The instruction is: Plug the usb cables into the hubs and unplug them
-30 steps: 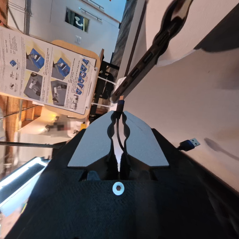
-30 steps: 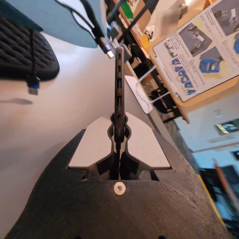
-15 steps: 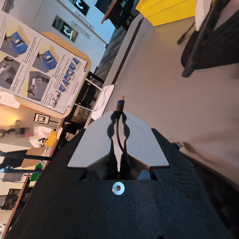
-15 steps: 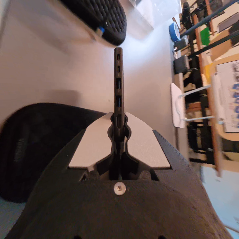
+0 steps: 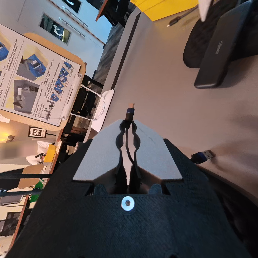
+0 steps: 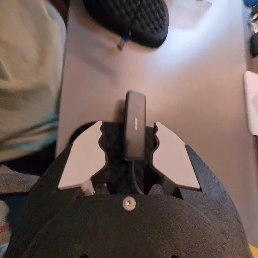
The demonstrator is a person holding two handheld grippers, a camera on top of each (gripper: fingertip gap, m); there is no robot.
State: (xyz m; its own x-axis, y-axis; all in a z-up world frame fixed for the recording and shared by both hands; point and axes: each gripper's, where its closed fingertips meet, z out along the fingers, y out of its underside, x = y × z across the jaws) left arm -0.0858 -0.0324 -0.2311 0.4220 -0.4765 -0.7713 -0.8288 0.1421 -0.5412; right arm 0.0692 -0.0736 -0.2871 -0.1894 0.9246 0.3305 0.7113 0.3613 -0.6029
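My left gripper [image 5: 127, 122] is shut on the black USB-C cable plug with a blue ring [image 5: 129, 113]; its metal tip points forward over the grey table. The cable's USB-A plug [image 5: 202, 156] hangs at the right just above the table. The dark hub [image 6: 134, 125] lies flat on the table between the fingers of my right gripper [image 6: 128, 124], which is open and not touching it. The hub also shows in the left wrist view [image 5: 217, 53], far right, with the right gripper's black body [image 5: 195, 41] behind it.
An instruction board [image 5: 34, 86] on a white stand base [image 5: 103, 108] stands at the table's far edge. A yellow box [image 5: 164, 7] and another cable end [image 5: 173, 23] lie beyond. A person's light clothing [image 6: 27, 69] is at the left edge. The left gripper's body [image 6: 128, 21] is ahead.
The plug and hub, close together a second ago, have drawn apart. My right gripper lowered the hub to the table, opened and let it go. The left still holds the plug.
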